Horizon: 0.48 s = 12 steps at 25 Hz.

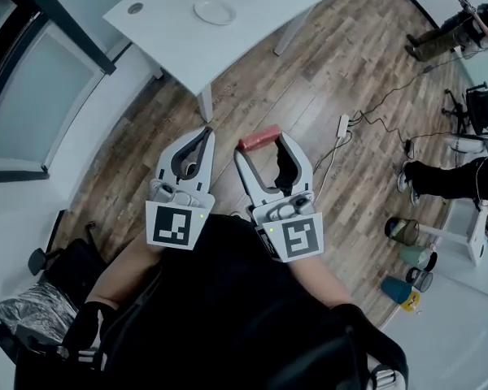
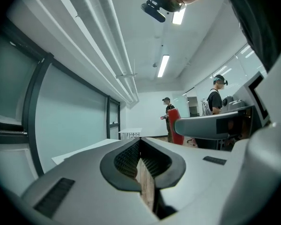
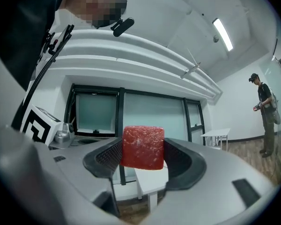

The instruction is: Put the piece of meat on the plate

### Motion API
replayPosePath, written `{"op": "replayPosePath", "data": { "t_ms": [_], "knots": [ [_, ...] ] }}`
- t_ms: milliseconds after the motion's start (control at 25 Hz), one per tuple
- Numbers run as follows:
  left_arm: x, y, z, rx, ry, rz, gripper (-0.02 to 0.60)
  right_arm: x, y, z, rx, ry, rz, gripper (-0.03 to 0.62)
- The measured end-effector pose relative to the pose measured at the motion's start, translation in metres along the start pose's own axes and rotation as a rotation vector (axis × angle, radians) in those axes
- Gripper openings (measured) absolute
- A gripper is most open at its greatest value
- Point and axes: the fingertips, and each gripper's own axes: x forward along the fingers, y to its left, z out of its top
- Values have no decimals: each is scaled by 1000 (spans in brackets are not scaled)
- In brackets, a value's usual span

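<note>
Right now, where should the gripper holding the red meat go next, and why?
Probably carry the right gripper forward toward the white table, up over the plate. Its jaws are shut on the piece of meat, while the plate sits empty on that table, well ahead of it.

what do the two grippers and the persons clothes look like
Both the left gripper and right gripper are light grey plastic with curved jaws lined by black ribbed pads. Each carries a white cube with black square markers and a small green light. The person wears a black top.
</note>
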Motion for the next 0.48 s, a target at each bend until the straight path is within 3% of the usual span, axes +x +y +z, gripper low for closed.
{"op": "replayPosePath", "data": {
  "t_ms": [480],
  "knots": [
    [53,118,9,-24,-38,-49,3,122,3,11,-29,-33,-63,276]
  ]
}}
